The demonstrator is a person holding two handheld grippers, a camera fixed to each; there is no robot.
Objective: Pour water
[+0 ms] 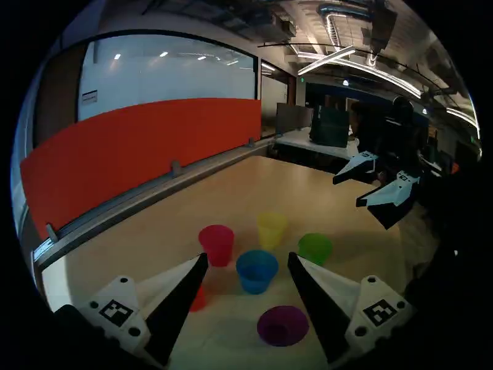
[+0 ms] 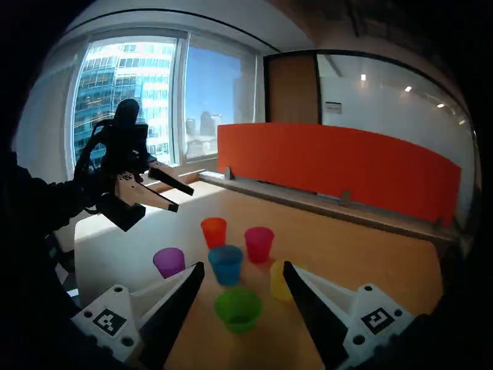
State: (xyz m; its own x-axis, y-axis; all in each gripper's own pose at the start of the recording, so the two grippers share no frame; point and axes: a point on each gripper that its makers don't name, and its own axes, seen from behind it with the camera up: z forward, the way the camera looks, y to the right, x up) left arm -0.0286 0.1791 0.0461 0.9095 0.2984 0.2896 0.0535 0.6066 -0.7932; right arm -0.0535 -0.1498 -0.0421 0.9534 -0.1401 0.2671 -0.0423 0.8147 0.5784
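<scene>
Six plastic cups stand clustered on the wooden table [image 1: 296, 185], none of them held. In the left gripper view, from left to right: the orange cup [image 1: 198, 300], half hidden behind the near left finger; the pink cup [image 1: 217, 243]; the blue cup [image 1: 257, 271]; the yellow cup [image 1: 271, 229], farther off; the purple cup [image 1: 283, 325], nearest; and the green cup [image 1: 315, 248]. The left gripper [image 1: 246, 259] points at the cluster with its fingers spread wide and gripping nothing, the blue cup showing in the gap. At far right the right gripper [image 1: 347, 192] hangs above the table, also wide open and empty. An orange partition [image 1: 142, 148] on a metal rail [image 1: 154, 185] lines the table's left edge. In the right gripper view a window [image 2: 123, 92] onto tall buildings stands at far left.
</scene>
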